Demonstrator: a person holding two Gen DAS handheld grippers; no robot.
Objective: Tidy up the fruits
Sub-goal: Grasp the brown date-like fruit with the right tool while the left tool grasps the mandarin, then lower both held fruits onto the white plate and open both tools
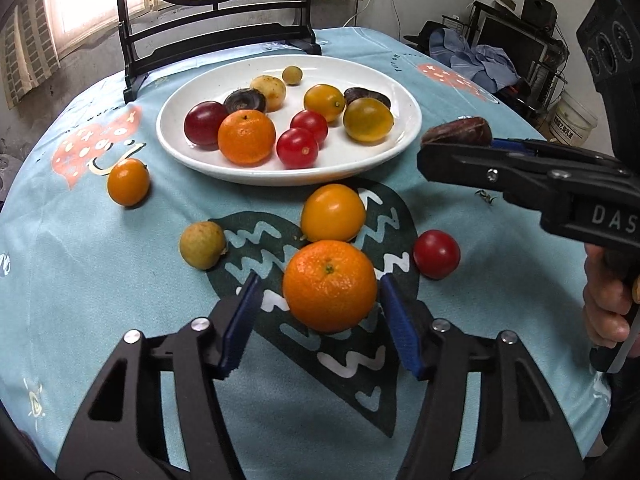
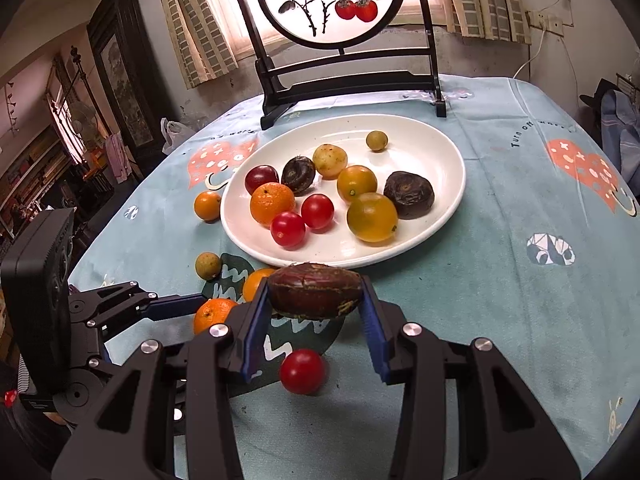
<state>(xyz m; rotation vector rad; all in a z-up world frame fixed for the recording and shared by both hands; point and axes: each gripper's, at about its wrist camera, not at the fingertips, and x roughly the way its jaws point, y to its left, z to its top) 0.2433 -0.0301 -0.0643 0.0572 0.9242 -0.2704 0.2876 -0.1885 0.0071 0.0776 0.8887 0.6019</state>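
Note:
A white plate (image 1: 372,160) (image 2: 448,208) holds several fruits: tomatoes, a tangerine, dark water chestnuts. My left gripper (image 1: 320,300) is open, its blue pads either side of a tangerine (image 1: 330,285) on the cloth, small gaps showing. My right gripper (image 2: 314,296) is shut on a dark brown water chestnut (image 2: 315,289) (image 1: 456,131), held above the cloth just short of the plate's near rim. Loose on the cloth: a yellow-orange tomato (image 1: 333,212), a red tomato (image 1: 436,254) (image 2: 302,371), a tan longan (image 1: 203,245) (image 2: 208,265), a small orange fruit (image 1: 128,181) (image 2: 207,205).
A dark wooden stand with a round painted screen (image 2: 332,0) stands behind the plate at the table's far side. The table has a light blue printed cloth (image 2: 520,300). A person's hand (image 1: 608,300) holds the right gripper at right. Room clutter lies beyond the table edges.

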